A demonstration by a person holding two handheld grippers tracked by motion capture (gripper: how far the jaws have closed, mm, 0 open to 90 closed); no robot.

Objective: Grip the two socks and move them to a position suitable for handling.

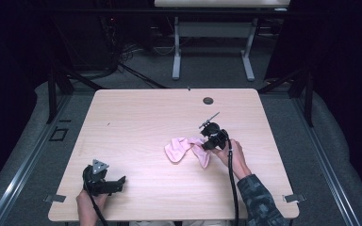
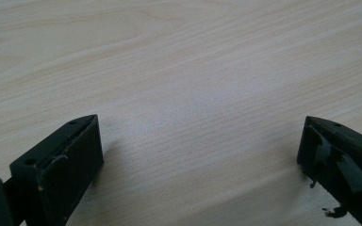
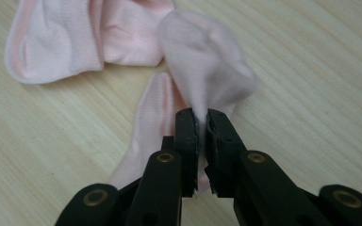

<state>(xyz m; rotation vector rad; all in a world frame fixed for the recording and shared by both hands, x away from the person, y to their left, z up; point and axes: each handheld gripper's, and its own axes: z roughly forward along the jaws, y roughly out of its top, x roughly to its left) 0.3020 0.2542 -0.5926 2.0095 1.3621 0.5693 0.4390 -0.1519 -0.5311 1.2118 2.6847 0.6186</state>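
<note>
While your right gripper pinches a raised fold of the pink socks at mid-surface, your left gripper rests spread, well apart. Lifting seems in hand; next, likely separate the two socks.

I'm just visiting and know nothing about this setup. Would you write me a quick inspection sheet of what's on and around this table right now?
Surface: light wooden table, with a small dark round fitting near the far edge.
Job's things: pink socks lying crumpled right of centre; how many, cannot tell.
Clutter: nothing seen.
Grippers: left gripper rests near the front left corner, jaws wide apart over bare wood; right gripper is pinched shut on a fold of sock fabric.
Cables: a black cable trails from the right gripper toward the person; another trails from the left gripper.
Surroundings: grey carpet, a second table's white legs behind, dark curtains at the sides.
</note>
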